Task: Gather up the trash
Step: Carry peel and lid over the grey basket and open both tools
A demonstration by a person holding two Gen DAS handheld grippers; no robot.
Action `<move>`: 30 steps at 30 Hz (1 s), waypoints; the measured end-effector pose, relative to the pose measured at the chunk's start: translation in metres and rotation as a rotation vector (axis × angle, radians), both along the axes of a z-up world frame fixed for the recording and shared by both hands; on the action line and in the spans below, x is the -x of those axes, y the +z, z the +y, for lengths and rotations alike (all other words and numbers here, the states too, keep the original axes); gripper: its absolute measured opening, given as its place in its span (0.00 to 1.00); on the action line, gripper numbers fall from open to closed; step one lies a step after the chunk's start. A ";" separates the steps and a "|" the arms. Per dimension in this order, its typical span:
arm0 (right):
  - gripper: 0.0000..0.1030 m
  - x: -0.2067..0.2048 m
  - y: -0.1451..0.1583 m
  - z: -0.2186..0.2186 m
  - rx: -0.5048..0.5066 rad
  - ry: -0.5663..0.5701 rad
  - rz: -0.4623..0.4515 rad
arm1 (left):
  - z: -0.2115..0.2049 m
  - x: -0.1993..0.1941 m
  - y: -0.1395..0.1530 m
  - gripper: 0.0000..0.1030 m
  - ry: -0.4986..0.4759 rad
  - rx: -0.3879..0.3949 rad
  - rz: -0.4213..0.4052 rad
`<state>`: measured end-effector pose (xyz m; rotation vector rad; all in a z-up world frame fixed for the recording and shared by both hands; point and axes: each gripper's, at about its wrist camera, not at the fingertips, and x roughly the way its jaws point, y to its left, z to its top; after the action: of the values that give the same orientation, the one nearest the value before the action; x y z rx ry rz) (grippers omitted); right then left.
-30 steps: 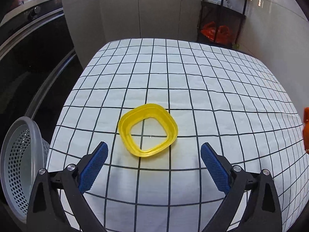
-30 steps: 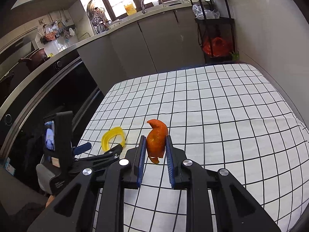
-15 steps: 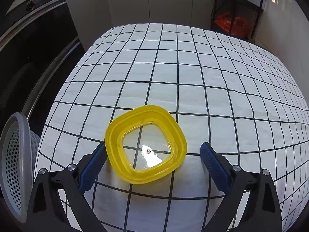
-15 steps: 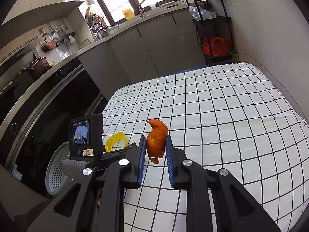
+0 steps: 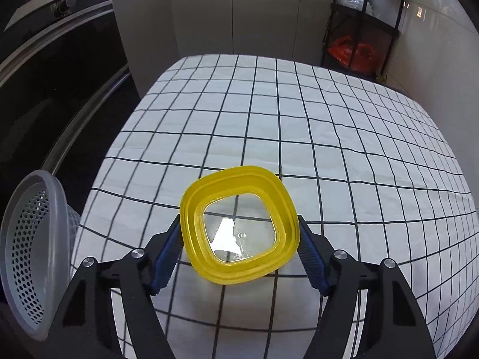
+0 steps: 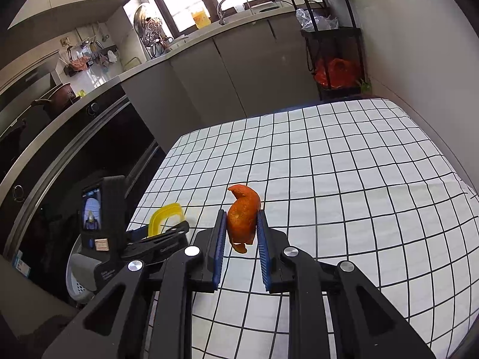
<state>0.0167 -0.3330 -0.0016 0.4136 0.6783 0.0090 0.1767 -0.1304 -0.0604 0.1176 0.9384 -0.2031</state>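
We record the left tool (image 5: pixel 239 254) with its jaws closing on the yellow lid (image 5: pixel 239 224), which sits between the 2 blue pads, tilted and raised off the checked counter (image 5: pixel 329 137). Both pads appear to touch the lid's sides. The perforated grey basket (image 5: pixel 27 263) stands to the left of this tool, beyond the counter edge. We record the right tool (image 6: pixel 241 239) pinching the orange peel (image 6: pixel 243 218), which projects above its pads.
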 end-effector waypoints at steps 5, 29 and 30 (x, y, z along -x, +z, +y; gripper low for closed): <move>0.19 -0.009 -0.003 0.017 0.016 0.022 0.013 | 0.033 0.026 0.034 0.67 0.027 -0.027 -0.073; 0.19 -0.047 -0.003 0.212 0.043 0.358 -0.034 | 0.241 0.090 0.081 0.67 0.303 -0.083 -0.243; 0.19 -0.047 -0.005 0.219 0.057 0.367 -0.033 | 0.247 0.090 0.080 0.67 0.311 -0.079 -0.246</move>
<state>0.0639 -0.1137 -0.0070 0.2293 0.7126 0.3425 0.0869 0.1165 0.0192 0.0659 0.7079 0.1344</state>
